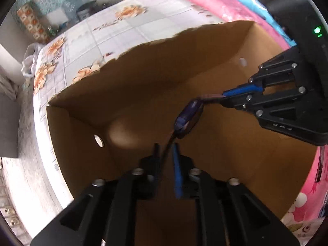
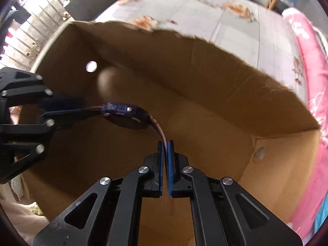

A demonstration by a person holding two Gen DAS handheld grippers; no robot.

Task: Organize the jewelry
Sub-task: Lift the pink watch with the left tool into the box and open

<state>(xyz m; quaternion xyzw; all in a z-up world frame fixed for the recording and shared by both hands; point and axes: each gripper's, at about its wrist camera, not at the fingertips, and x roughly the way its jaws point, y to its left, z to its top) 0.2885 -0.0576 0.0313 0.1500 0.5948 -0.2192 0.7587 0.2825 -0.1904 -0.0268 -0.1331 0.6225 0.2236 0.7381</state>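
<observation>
A wristwatch with a blue case and a pinkish strap hangs stretched between my two grippers over an open cardboard box. My left gripper is shut on the dark strap end at the watch's lower side. My right gripper enters from the right, shut on the pink strap end. In the right wrist view the watch spans from my left gripper at the left to my right gripper, shut on the pink strap. The box looks bare inside.
The box sits on a table with a floral tiled cloth. Pink and blue bedding lies along the right side. A white plastic bag sits off the table's left edge. The box has torn top edges and round side holes.
</observation>
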